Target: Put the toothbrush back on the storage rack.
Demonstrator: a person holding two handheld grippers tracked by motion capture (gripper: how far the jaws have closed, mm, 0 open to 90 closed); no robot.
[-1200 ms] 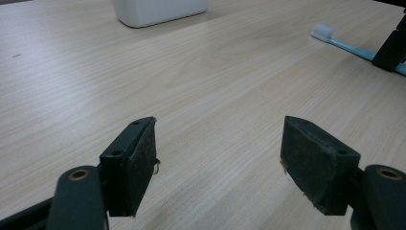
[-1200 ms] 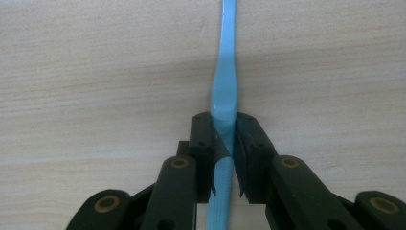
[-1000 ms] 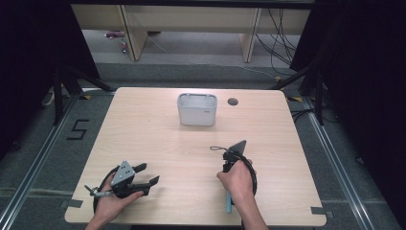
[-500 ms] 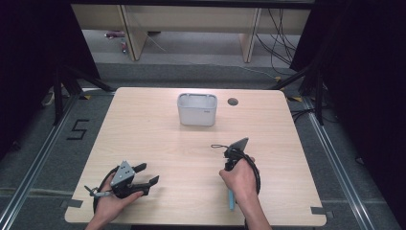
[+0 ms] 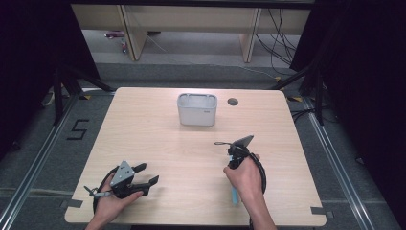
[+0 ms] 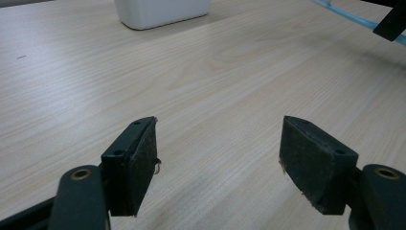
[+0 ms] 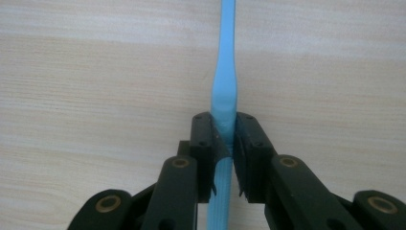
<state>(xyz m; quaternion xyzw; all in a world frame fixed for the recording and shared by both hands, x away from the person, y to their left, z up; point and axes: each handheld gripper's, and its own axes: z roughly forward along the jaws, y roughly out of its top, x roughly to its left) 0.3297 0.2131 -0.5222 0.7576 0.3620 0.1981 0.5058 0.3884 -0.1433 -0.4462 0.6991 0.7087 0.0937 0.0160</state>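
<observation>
From above, a pale wooden table (image 5: 158,139) was seen with a white tub (image 5: 197,109) standing near its far edge and a small dark round hole (image 5: 232,101) in the tabletop just beside the tub. The left gripper (image 5: 143,179) lay low at the near left corner of the table, held in the person's left hand (image 5: 112,201), well apart from the tub. The right gripper (image 5: 233,164) was held in the right hand (image 5: 245,178) toward the near right of the table, and a short length of a light blue toothbrush (image 5: 234,195) showed below that hand.

The left gripper view showed what the high view could not resolve: the left gripper (image 6: 218,153) had its jaws standing wide apart with nothing but bare table (image 6: 215,86) between them. The tub (image 6: 162,12) appeared at the top edge, and a strip of the blue toothbrush (image 6: 354,19) crossed the top right corner.

The right gripper view gave the detail of the grip. The right gripper (image 7: 224,139) had its jaws closed tight on the ribbed handle of the toothbrush (image 7: 224,86), whose narrow neck ran straight up and out of the picture over the table (image 7: 95,72). Whether the toothbrush touched the tabletop could not be told from any of the three views.
</observation>
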